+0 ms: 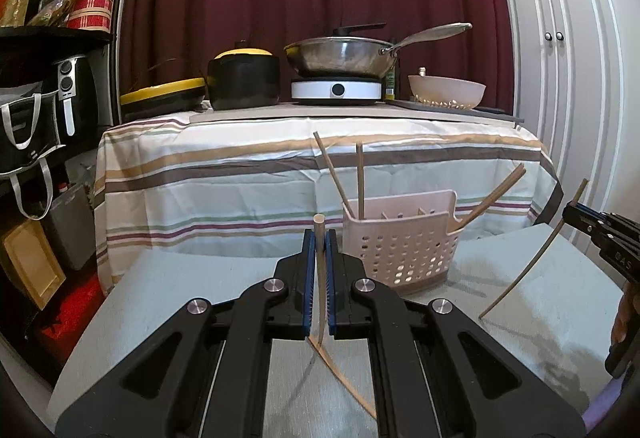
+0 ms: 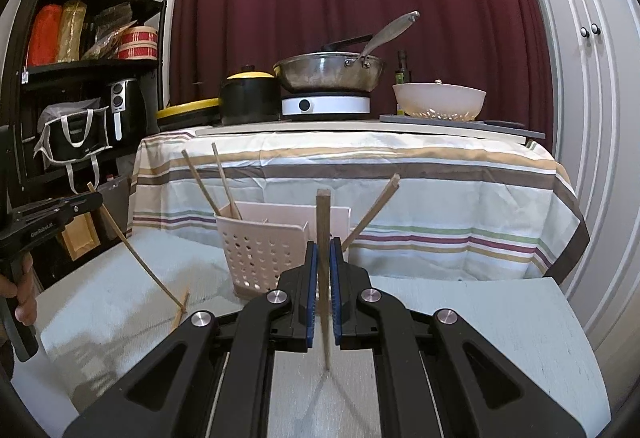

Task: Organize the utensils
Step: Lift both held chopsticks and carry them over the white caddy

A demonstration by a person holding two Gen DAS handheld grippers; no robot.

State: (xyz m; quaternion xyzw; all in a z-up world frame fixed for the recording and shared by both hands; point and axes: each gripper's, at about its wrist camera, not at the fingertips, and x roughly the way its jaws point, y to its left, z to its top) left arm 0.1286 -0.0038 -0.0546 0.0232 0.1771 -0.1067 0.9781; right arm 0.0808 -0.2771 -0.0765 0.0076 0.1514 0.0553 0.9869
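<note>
A pink perforated utensil basket [image 1: 400, 238] stands on the pale low table [image 1: 200, 298]; it also shows in the right wrist view [image 2: 264, 246]. Three wooden chopsticks lean in it [image 1: 360, 178]. My left gripper [image 1: 320, 238] is shut on a wooden chopstick [image 1: 319, 228], held upright just left of the basket. My right gripper [image 2: 324, 250] is shut on another chopstick [image 2: 323, 214], held upright in front of the basket's right end. Each gripper shows in the other's view, the right [image 1: 580, 218] and the left [image 2: 80, 204]. One more chopstick [image 2: 182, 308] lies on the table.
Behind stands a taller table with a striped cloth [image 1: 240, 166], bearing a black pot [image 1: 244, 78], a wok on a burner [image 1: 340, 58] and a white bowl [image 1: 446, 90]. A black shelf [image 1: 48, 78] is at the left, white cupboard doors [image 1: 560, 38] at the right.
</note>
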